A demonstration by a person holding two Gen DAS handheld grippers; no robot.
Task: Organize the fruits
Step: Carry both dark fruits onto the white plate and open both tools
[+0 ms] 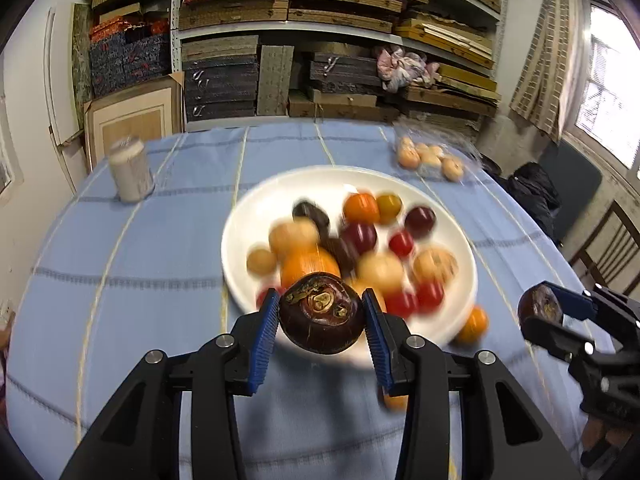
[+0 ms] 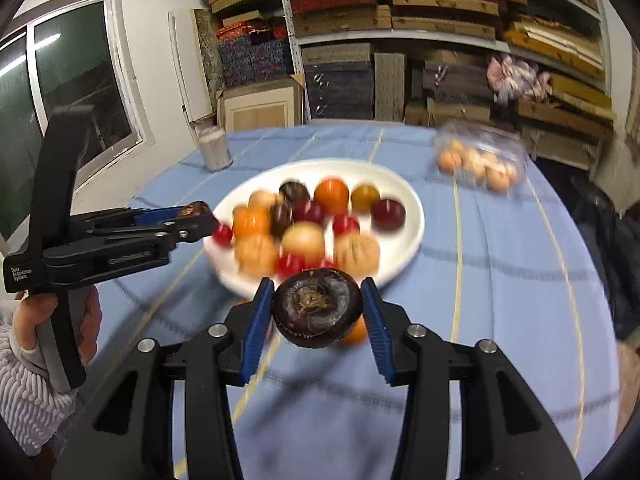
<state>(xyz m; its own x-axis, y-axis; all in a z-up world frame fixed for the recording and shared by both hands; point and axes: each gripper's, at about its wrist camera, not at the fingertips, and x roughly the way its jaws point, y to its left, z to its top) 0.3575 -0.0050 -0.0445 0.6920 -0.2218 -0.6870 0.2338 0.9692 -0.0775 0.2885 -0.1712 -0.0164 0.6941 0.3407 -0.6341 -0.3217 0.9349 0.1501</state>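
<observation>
Each tool pinches a dark brown, squat, round fruit between ribbed blue pads. The left tool [image 1: 322, 314] holds a glossy fruit [image 1: 320, 316] with a rough, yellowish scarred top; the right tool [image 2: 318, 310] holds a matt fruit [image 2: 318, 308] with a dry fibrous tuft at its centre. Both hang just above the near rim of a smooth white plate [image 1: 248, 216], which is heaped with round fruits [image 1: 360, 240] in orange, tan, red and deep maroon, all blurred. A small orange fruit [image 1: 474, 324] lies on the cloth beside the plate. The surface [image 1: 140, 280] wears a pale blue cloth with yellow and grey stripes. A clear bag [image 2: 480, 160] of tan fruits and a pale jar [image 1: 130, 174] stand farther off. Shelves [image 1: 340, 32] stacked with flat boxes fill the wall behind.
</observation>
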